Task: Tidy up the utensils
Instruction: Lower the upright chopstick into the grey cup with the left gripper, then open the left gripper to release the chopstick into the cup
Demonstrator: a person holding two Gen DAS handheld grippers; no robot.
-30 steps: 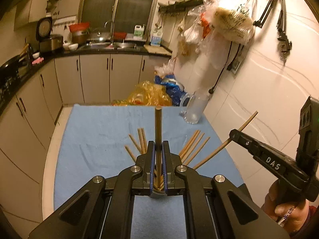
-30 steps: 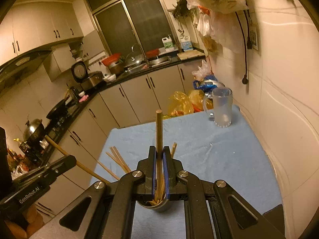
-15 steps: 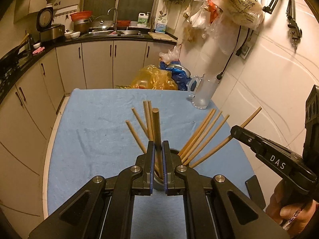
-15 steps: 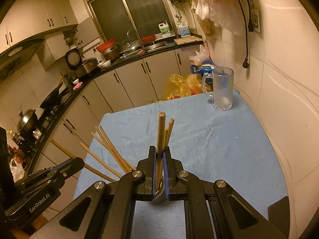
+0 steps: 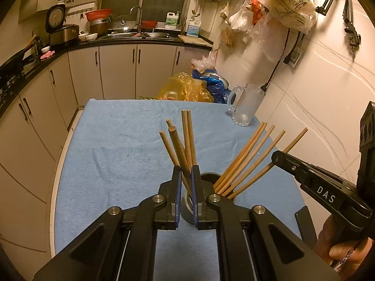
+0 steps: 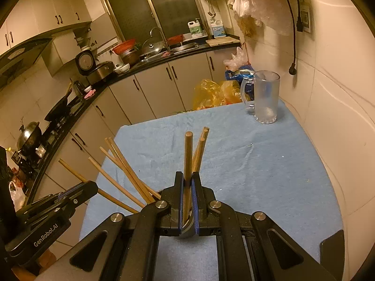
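My left gripper (image 5: pixel 186 175) pinches round wooden chopstick (image 5: pixel 178 151), lower end in metal cup (image 5: pixel 211 177) on blue towel (image 5: pixel 121 154); long axis near upright, tip tilted away and left. My right gripper (image 6: pixel 187 182) clamps second chopstick (image 6: pixel 187 157), upright over same cup. Left view alone shows cup mouth; right view hides it behind the jaws. Loose chopsticks (image 5: pixel 248 159) fan toward glass mug (image 5: pixel 247 105).

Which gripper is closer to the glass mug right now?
Right, slightly. The glass mug stands far ahead of both; right gripper and left gripper are both down at the metal cup.
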